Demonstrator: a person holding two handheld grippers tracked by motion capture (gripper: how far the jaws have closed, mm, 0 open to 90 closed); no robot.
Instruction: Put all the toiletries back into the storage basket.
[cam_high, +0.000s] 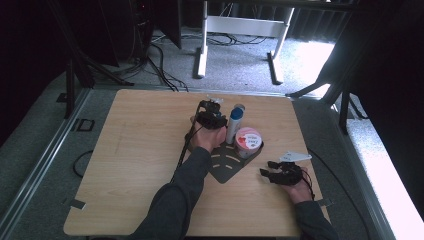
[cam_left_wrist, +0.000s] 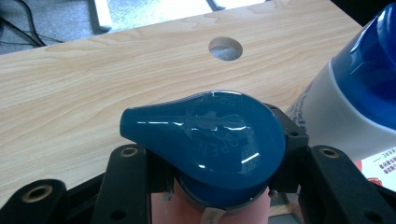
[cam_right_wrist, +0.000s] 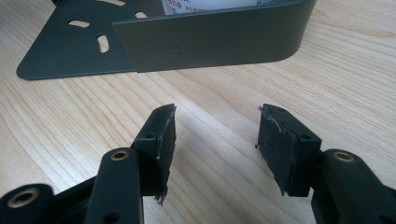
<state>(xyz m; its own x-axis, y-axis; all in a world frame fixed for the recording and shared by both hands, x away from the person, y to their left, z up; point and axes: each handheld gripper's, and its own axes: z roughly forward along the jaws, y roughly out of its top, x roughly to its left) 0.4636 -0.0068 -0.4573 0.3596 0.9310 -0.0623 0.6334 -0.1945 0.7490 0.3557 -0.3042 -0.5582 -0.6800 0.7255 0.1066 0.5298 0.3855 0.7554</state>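
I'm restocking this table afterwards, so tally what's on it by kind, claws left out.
Bottles with a blue cap: 2, one pinkish between the left claw's jaws, one white beside it.
Tubs with a pink-and-white lid: 1.
Dark metal corner racks: 1.
Total: 4.

Bare wood is lying open across the left half of the table (cam_high: 135, 150). On the right, the dark metal rack (cam_high: 227, 167) is blocking the middle, with the blue-capped white bottle (cam_high: 234, 122) and pink-lidded tub (cam_high: 248, 140) crowding it; its curved wall (cam_right_wrist: 219, 39) is standing just ahead of the right gripper (cam_right_wrist: 215, 140).
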